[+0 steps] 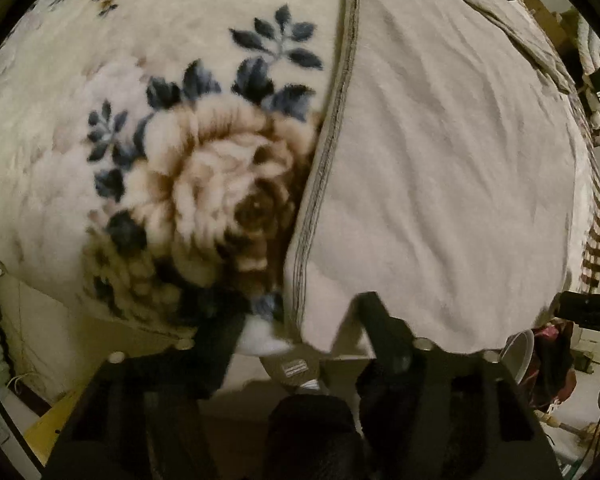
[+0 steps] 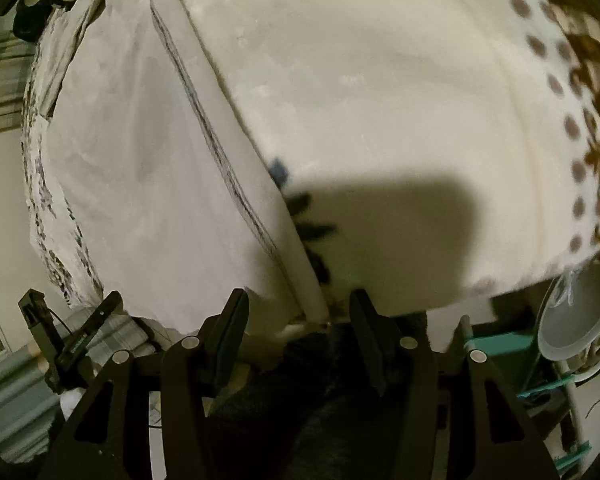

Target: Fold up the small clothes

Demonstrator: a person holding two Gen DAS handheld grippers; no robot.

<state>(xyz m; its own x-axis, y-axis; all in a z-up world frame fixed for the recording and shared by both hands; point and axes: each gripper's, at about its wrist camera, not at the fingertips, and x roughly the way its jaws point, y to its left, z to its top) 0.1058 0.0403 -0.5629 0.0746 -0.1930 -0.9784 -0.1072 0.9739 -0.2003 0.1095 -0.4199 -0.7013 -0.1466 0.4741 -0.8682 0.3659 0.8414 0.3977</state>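
Note:
A pale pinkish garment (image 1: 440, 200) with a dark-striped hem (image 1: 332, 132) lies flat on a floral fleece blanket (image 1: 180, 20). My left gripper (image 1: 300, 312) hangs over the garment's near left corner, pointing steeply down. Its jaws stand apart with the hem corner between them, and the pads do not press on it. In the right wrist view the same garment (image 2: 140, 180) has its other striped edge (image 2: 220, 152) running down between the fingers of my right gripper (image 2: 299, 298). That gripper is open at the near right corner, with no visible grip.
The bed's near edge runs just under both grippers. Below it are dark fabric (image 2: 292, 400), a white bowl (image 2: 572, 320) and a teal object (image 2: 500, 340). The blanket's spotted brown border (image 2: 580, 128) lies to the right. Striped bedding (image 2: 4, 80) is at the left.

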